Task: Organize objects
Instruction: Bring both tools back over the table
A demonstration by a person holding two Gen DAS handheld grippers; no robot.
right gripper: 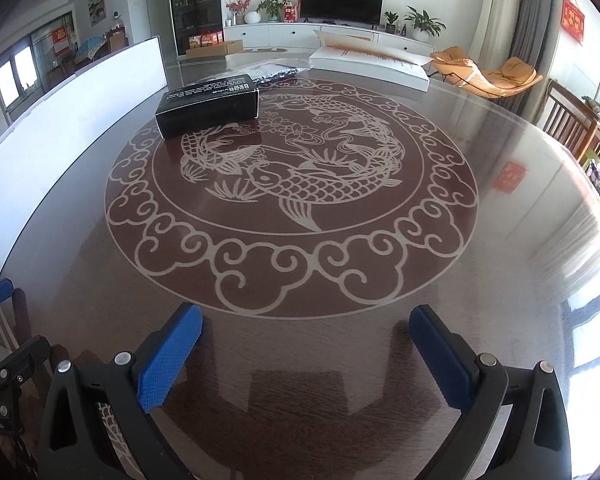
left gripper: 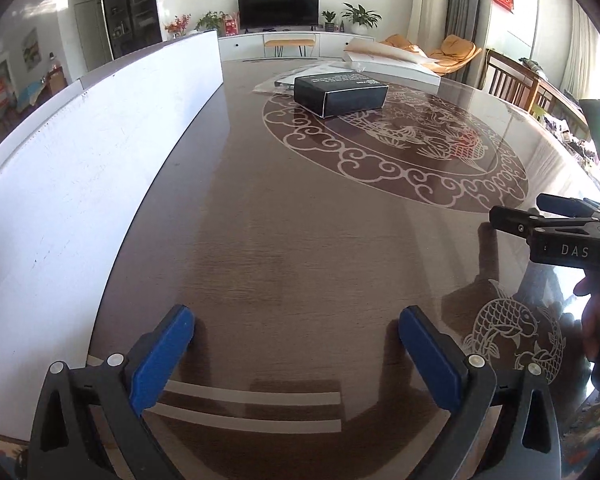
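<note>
One black box [right gripper: 208,106] with white print lies on the one round table [right gripper: 500,240]. Just behind it sits one clear plastic bag [right gripper: 278,69] with dark contents. Two white boards are here: one upright panel [left gripper: 100,152] along the table's left edge and one flat white carton [right gripper: 374,65] at the far side. Two grippers show, the left gripper [left gripper: 296,344] and the right gripper [right gripper: 306,344], each with two blue pads [right gripper: 170,354]. One television [right gripper: 342,2] stands on the far cabinet.

My left gripper [left gripper: 296,356] & right gripper [right gripper: 306,354]: black frames, blue textured pads, silver screws; "DAS" lettering, green LED on right.
</note>
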